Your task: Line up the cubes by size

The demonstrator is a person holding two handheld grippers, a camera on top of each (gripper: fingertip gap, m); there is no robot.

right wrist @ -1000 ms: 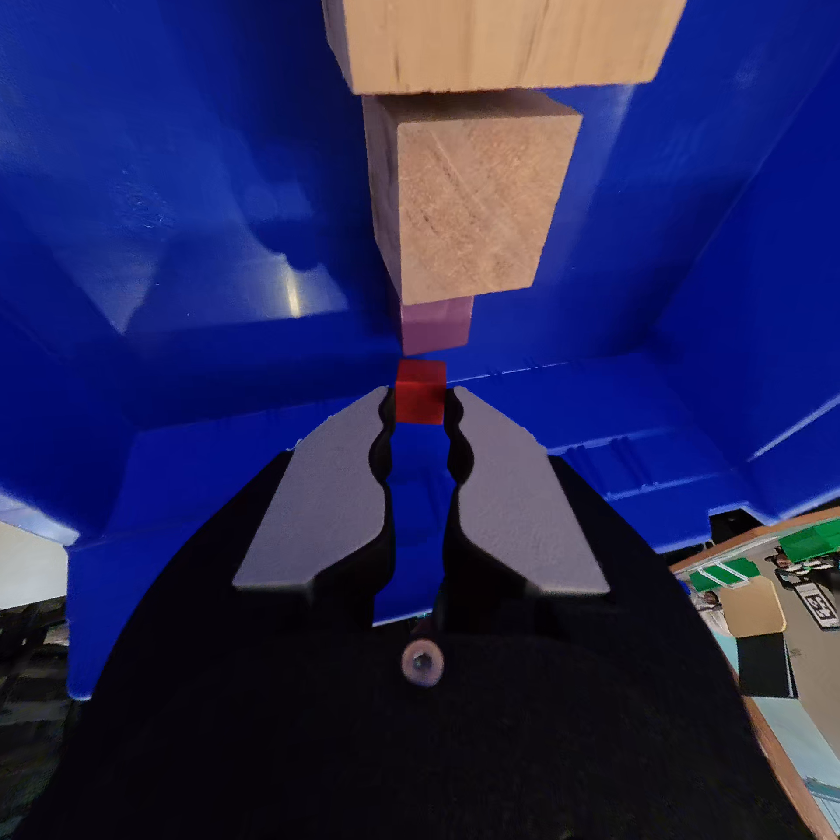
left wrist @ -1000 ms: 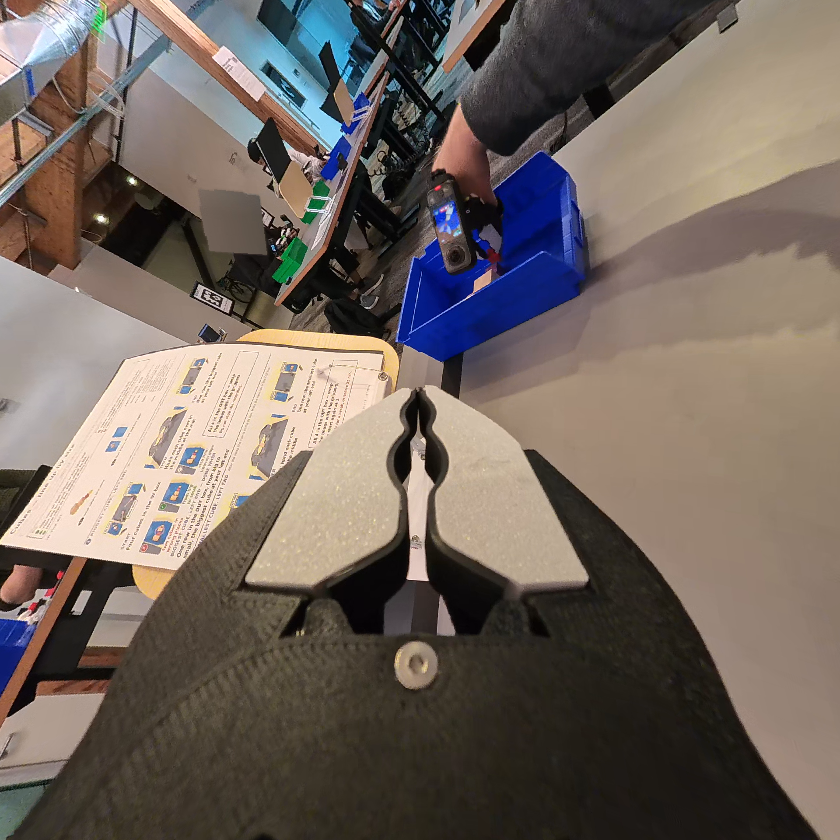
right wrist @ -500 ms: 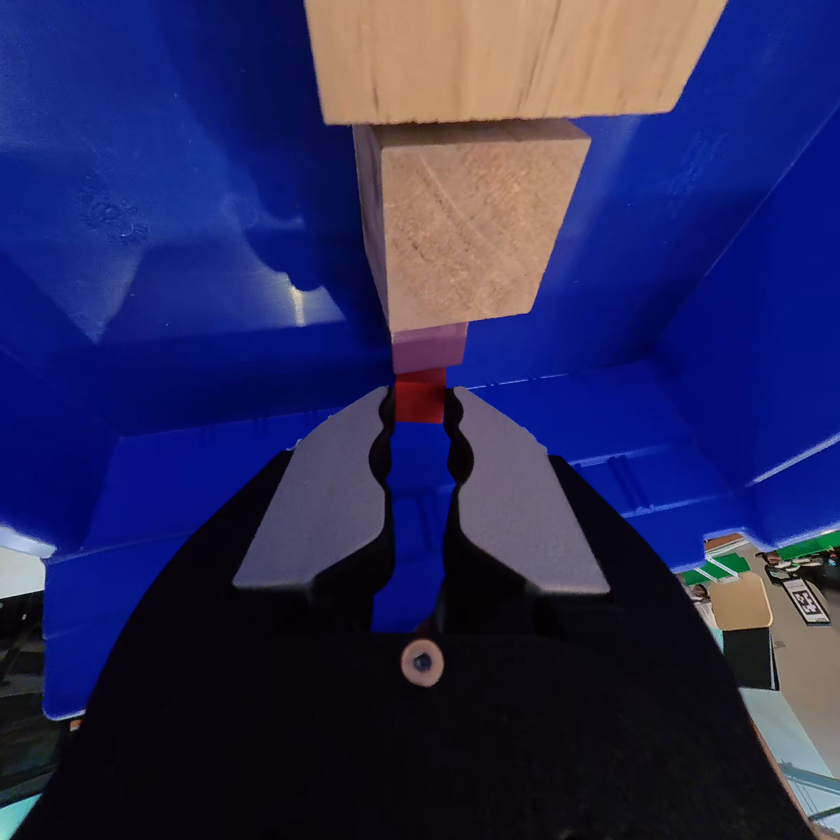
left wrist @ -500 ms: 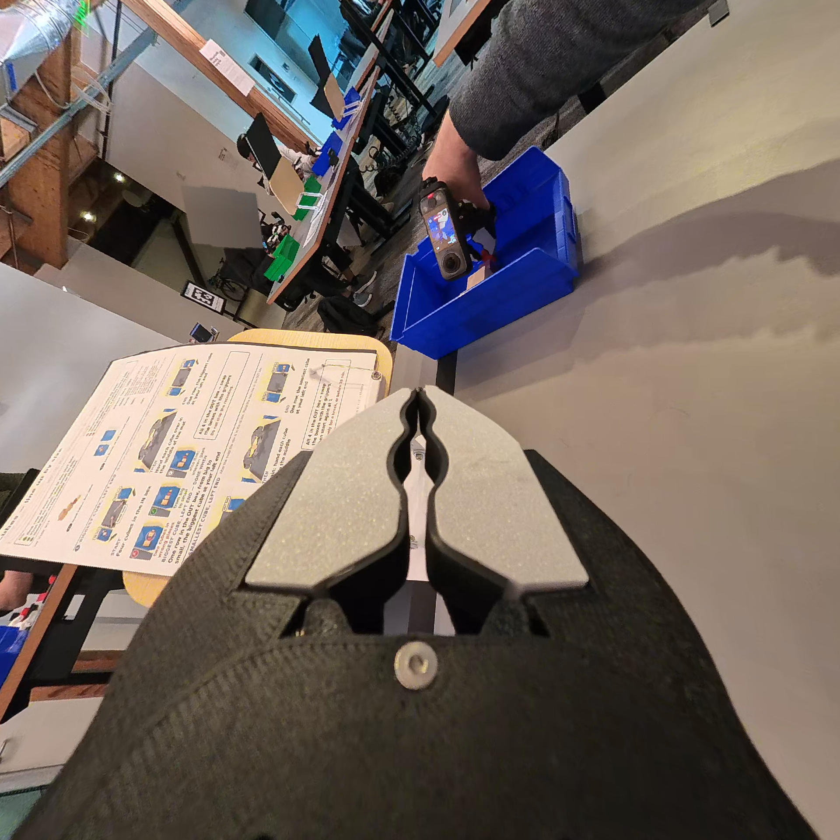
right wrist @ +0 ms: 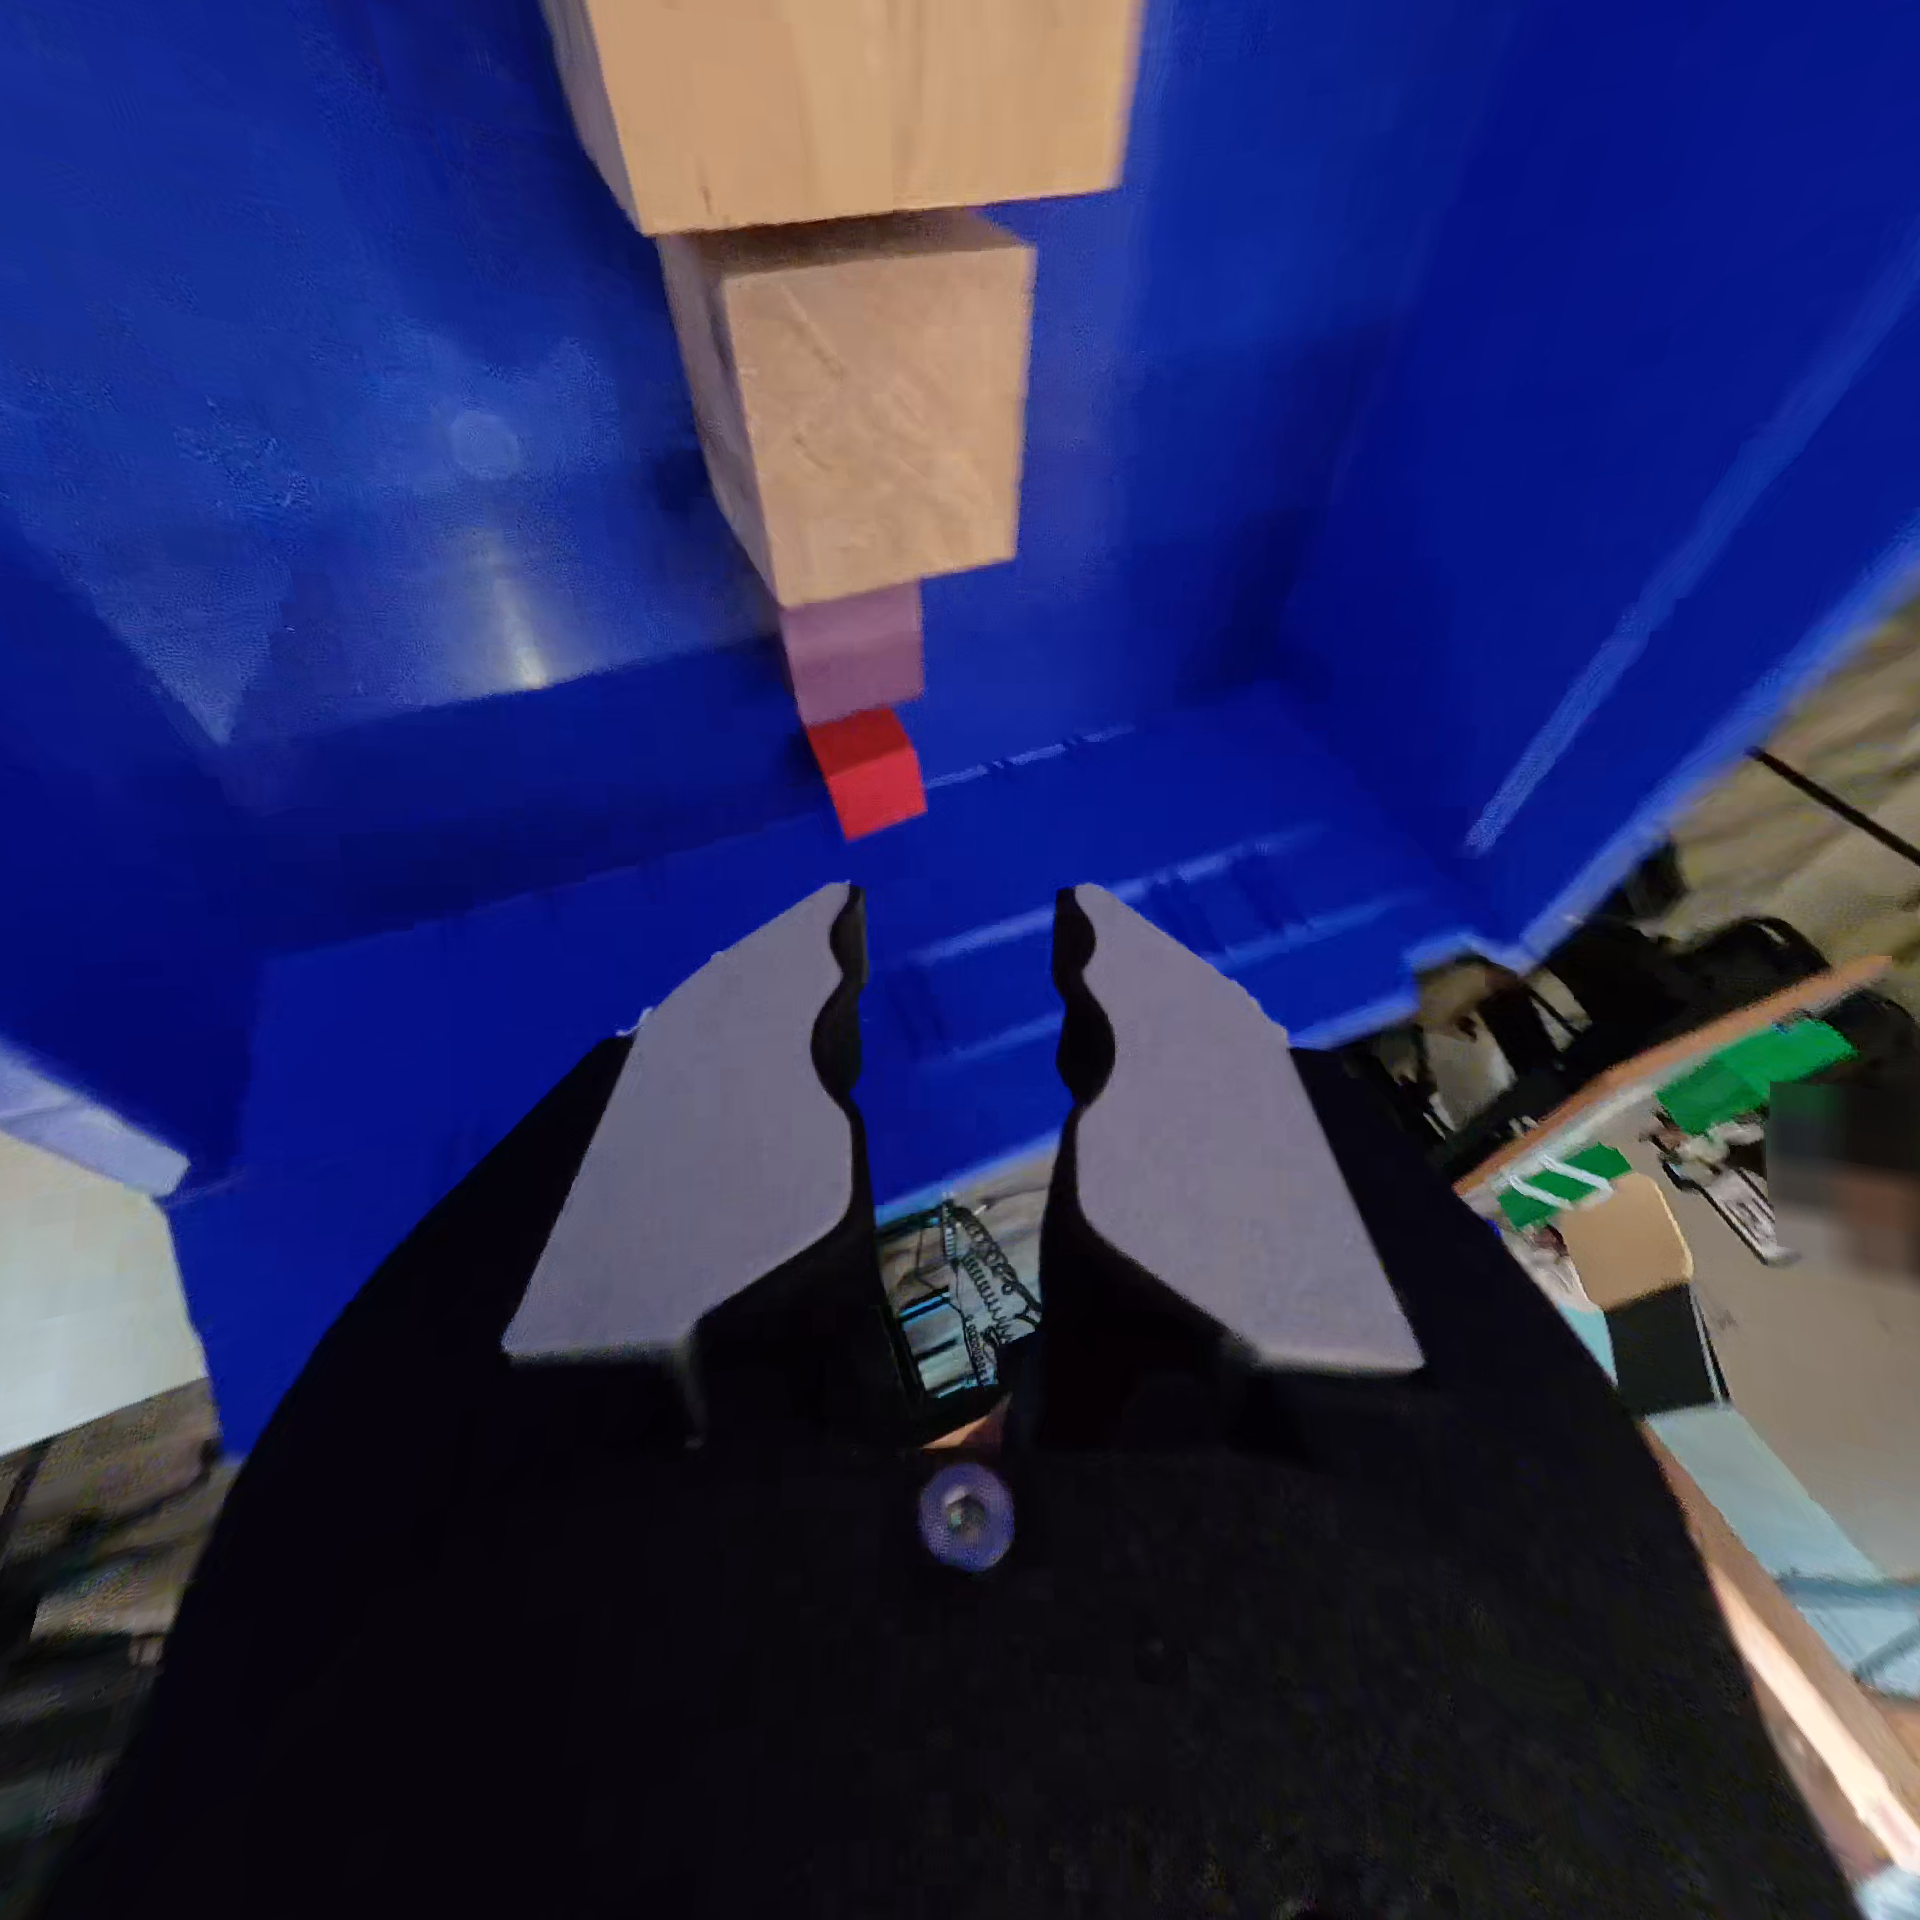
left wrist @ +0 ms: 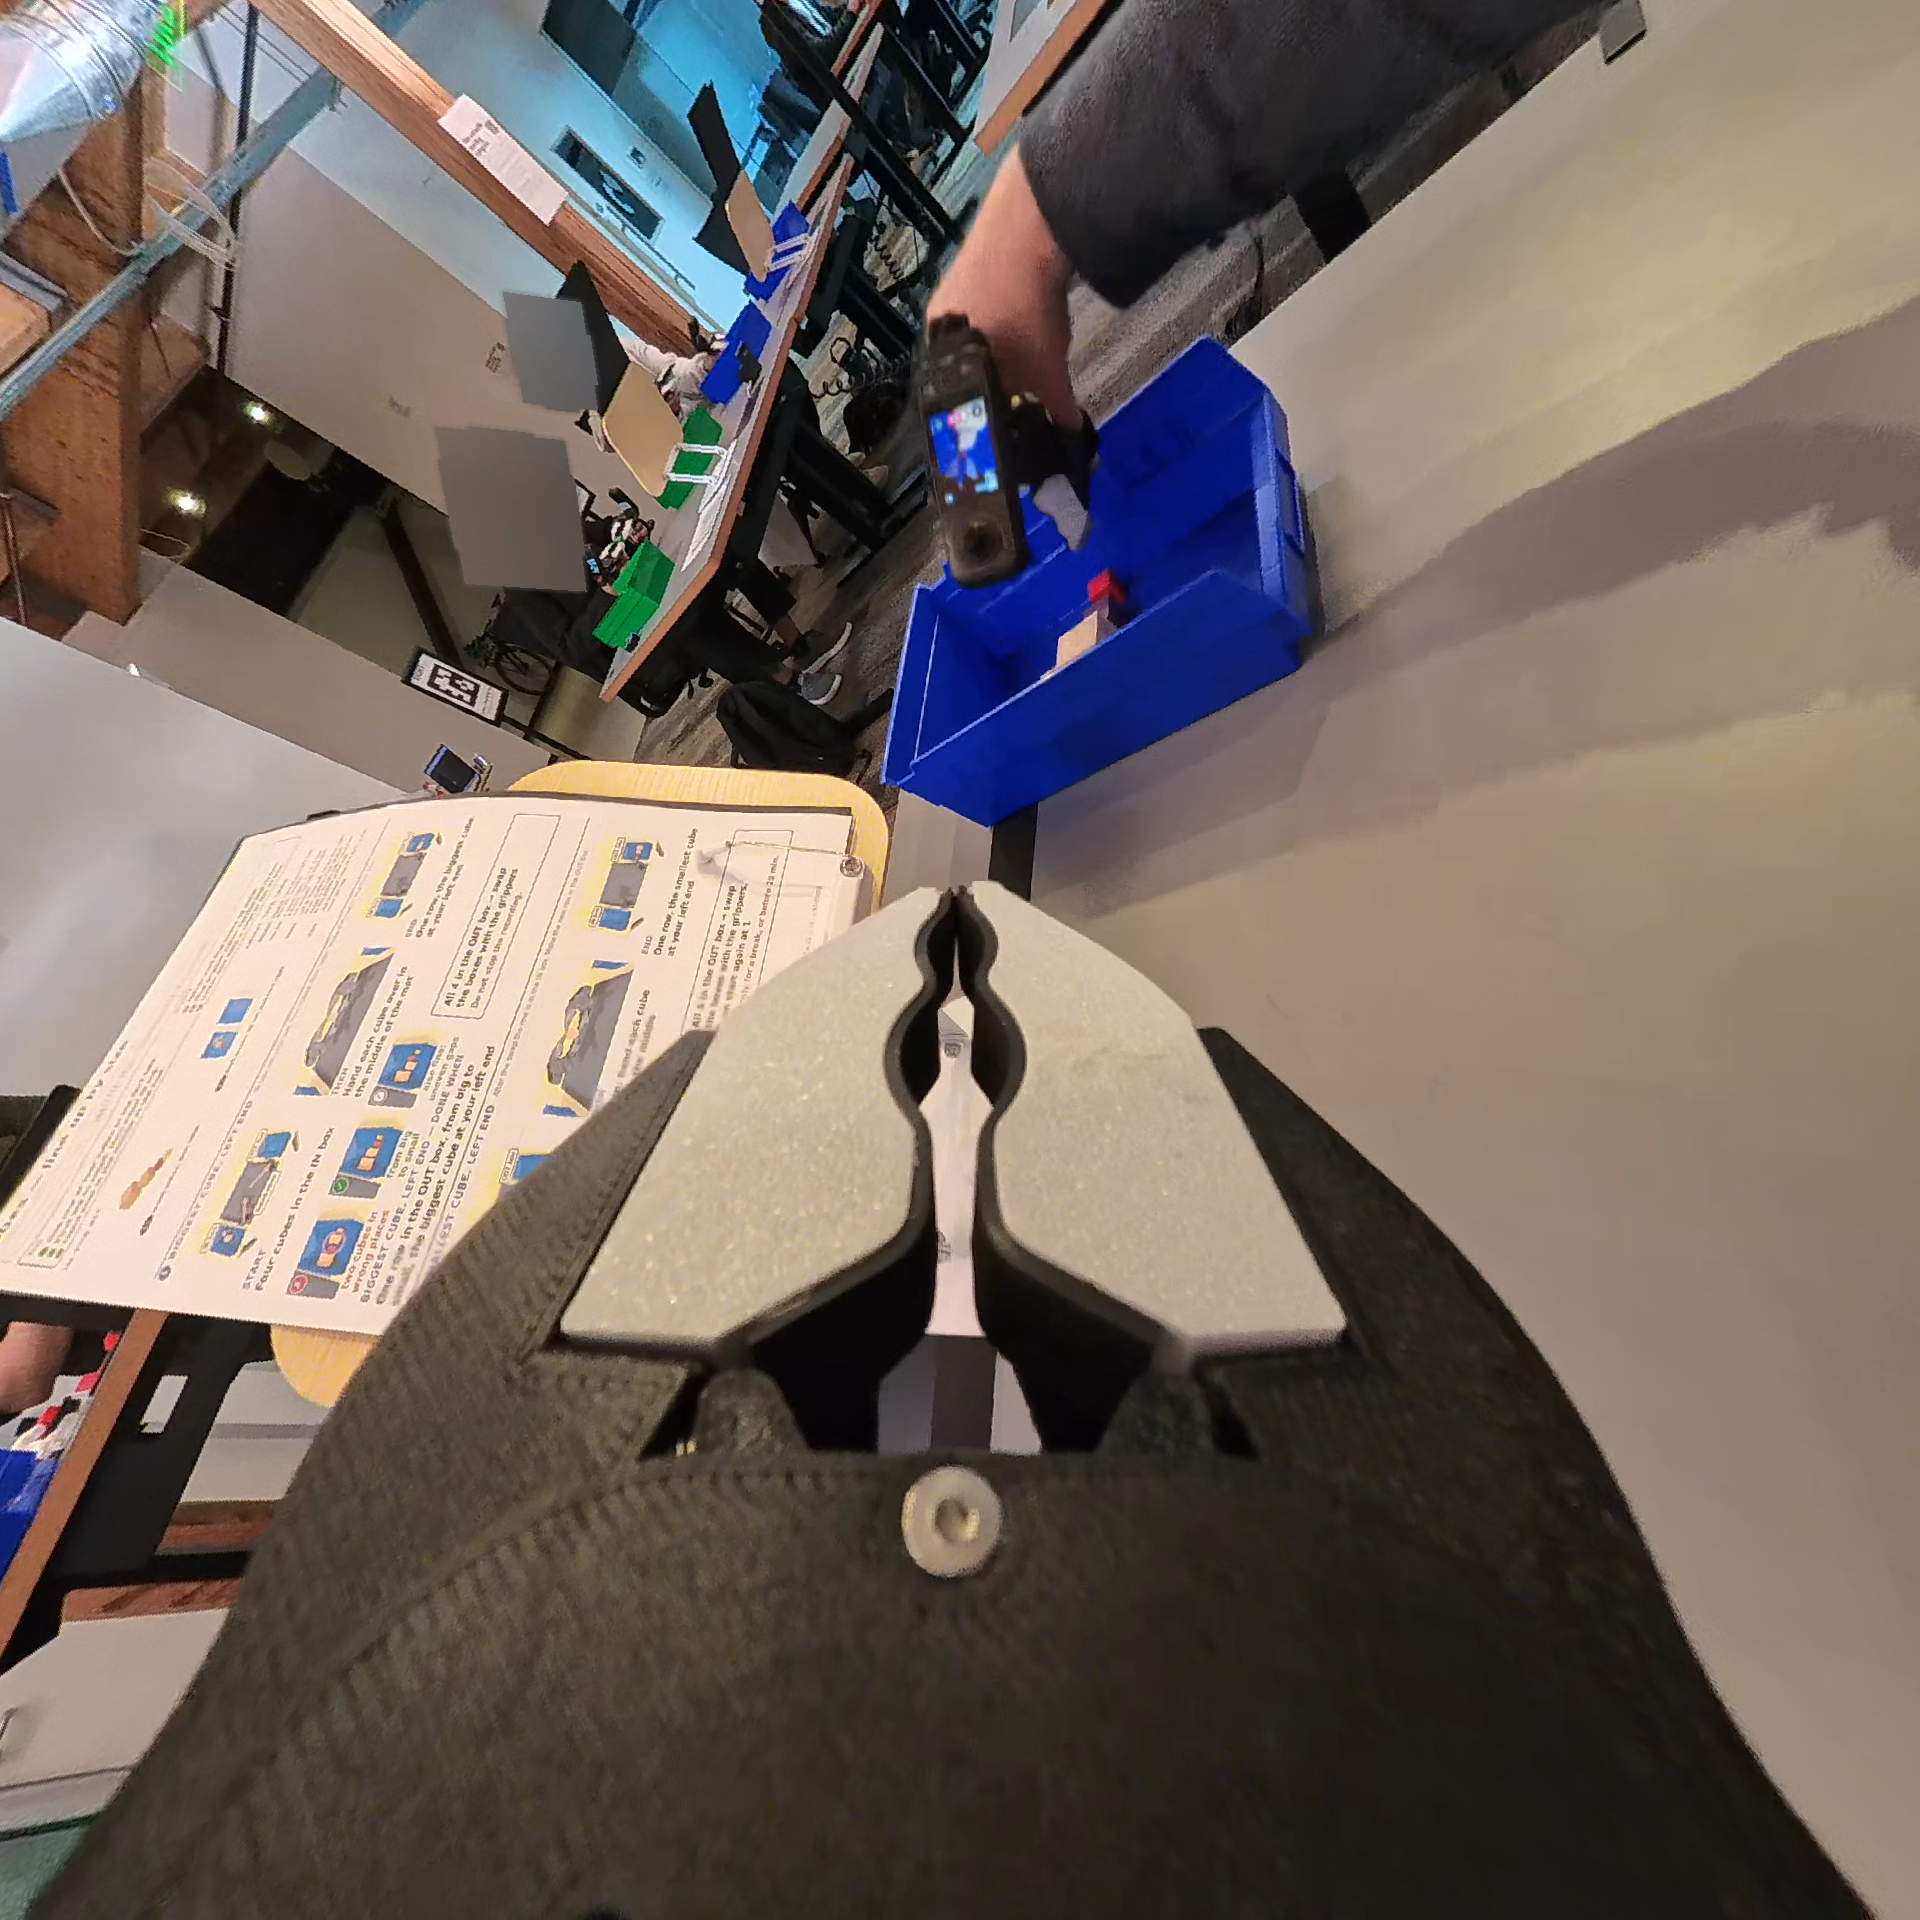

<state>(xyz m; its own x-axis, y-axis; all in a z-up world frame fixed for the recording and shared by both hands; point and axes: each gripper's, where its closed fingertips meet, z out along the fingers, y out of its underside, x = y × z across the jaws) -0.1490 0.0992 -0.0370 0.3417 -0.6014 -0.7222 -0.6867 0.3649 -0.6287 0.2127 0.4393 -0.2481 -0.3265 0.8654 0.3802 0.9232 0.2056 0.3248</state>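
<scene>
Since a second ago the right gripper (right wrist: 956,904) has let go of the small red cube (right wrist: 868,774) and drawn back; its fingers now stand wide apart with nothing between them; the cube rests on the floor of the blue bin (right wrist: 312,520), last in a row that runs large wooden cube (right wrist: 852,104), smaller wooden cube (right wrist: 873,416), purple cube (right wrist: 857,655), red; judged from this, the line looks complete; the wood shows grain, the painted cubes look smooth, the plastic bin glossy; the left gripper (left wrist: 956,904) stays closed and empty over the matte grey table (left wrist: 1558,935).

An instruction sheet (left wrist: 436,1049) bears printed text and pictures; a black-and-white marker sign (left wrist: 455,684) stands beyond.
</scene>
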